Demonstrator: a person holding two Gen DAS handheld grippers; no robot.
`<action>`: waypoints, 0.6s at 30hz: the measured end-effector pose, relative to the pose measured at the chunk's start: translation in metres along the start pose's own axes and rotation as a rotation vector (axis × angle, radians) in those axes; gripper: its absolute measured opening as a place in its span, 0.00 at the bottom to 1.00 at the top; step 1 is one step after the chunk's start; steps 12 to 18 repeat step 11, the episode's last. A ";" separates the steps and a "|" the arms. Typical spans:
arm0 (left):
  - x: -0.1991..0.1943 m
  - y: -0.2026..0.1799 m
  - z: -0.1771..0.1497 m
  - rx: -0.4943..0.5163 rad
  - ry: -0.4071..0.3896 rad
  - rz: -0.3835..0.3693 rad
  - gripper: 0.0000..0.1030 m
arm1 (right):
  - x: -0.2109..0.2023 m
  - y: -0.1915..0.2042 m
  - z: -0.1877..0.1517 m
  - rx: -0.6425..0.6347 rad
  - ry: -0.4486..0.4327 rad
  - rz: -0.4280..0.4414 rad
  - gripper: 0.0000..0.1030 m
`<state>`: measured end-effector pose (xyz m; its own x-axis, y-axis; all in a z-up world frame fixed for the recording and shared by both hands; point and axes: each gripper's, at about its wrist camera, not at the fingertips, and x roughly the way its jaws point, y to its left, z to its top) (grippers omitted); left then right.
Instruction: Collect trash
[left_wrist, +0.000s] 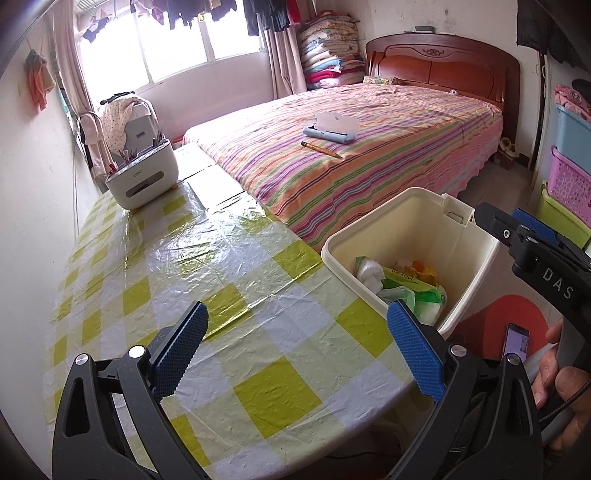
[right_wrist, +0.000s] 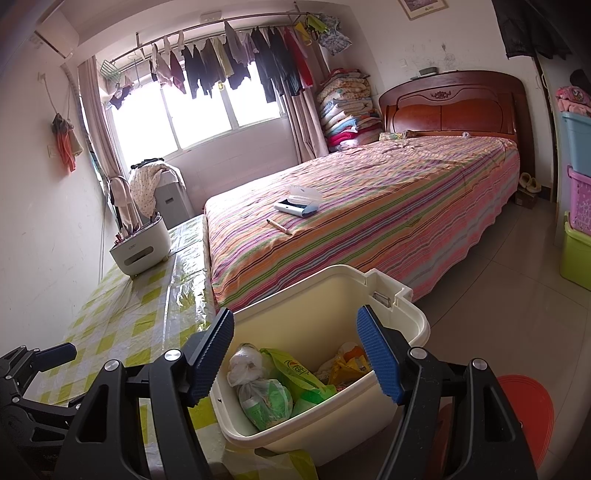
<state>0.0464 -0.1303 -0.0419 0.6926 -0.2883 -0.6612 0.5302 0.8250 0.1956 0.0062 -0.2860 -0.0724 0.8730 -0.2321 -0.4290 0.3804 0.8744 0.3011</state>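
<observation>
Trash (right_wrist: 273, 384) sits in the bin (right_wrist: 417, 317) at six o'clock; left gripper (left_wrist: 295, 350) and right gripper (right_wrist: 295, 354) gape, holding nothing; a bump could tip the bin over.

Glossy crinkled plastic sheet on my worktop (left_wrist: 221, 295), smooth cream plastic bin (left_wrist: 476, 258), ribbed blue pads (left_wrist: 415, 350).

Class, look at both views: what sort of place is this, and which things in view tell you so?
Most likely a lived-in bedroom at home: a bed with a striped cover and wooden headboard, laundry drying on a rail across the window, and folded quilts stacked in the corner.
</observation>
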 end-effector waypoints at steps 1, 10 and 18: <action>0.000 -0.001 0.000 0.004 -0.004 0.002 0.93 | 0.000 0.001 0.000 0.000 0.000 0.001 0.65; 0.001 -0.006 0.001 0.034 -0.012 0.014 0.93 | 0.000 0.001 -0.001 0.001 0.000 0.000 0.65; 0.002 -0.006 0.001 0.030 -0.009 0.014 0.93 | 0.000 -0.001 -0.001 0.002 0.001 0.001 0.65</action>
